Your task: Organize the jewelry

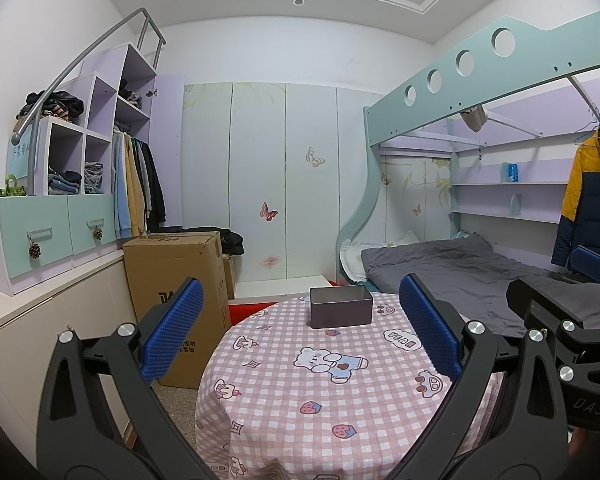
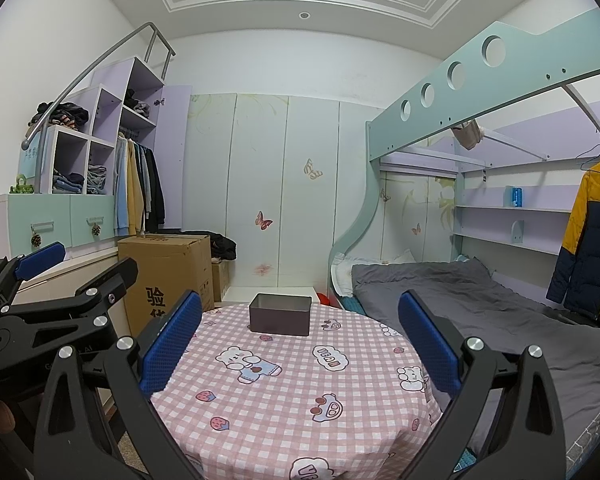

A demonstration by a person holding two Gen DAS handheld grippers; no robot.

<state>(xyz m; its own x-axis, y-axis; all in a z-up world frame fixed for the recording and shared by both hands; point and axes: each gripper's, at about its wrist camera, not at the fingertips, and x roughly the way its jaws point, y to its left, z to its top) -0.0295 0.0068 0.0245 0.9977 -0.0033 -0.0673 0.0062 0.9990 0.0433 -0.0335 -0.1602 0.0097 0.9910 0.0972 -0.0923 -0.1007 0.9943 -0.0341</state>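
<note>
An open grey rectangular tin [image 1: 340, 306] [image 2: 280, 314] stands at the far side of a round table under a pink checked cloth [image 1: 284, 400] [image 2: 284, 400]. I see no jewelry on the cloth in either view, and the tin's inside is hidden. My left gripper [image 1: 302, 328] hovers above the near edge of the table, open, with nothing between its blue pads [image 1: 176, 328]. My right gripper [image 2: 300, 344] hangs open and empty beside it, at the same height. Each gripper shows at the edge of the other's view, the right gripper [image 1: 556, 276] and the left gripper [image 2: 88, 264].
A tall cardboard box [image 1: 176, 280] stands on the floor left of the table. A bed with a grey cover [image 1: 460, 272] lies to the right under a loft frame. Low cabinets with green drawers [image 1: 48, 232] line the left wall. A yellow and navy jacket [image 1: 588, 200] hangs far right.
</note>
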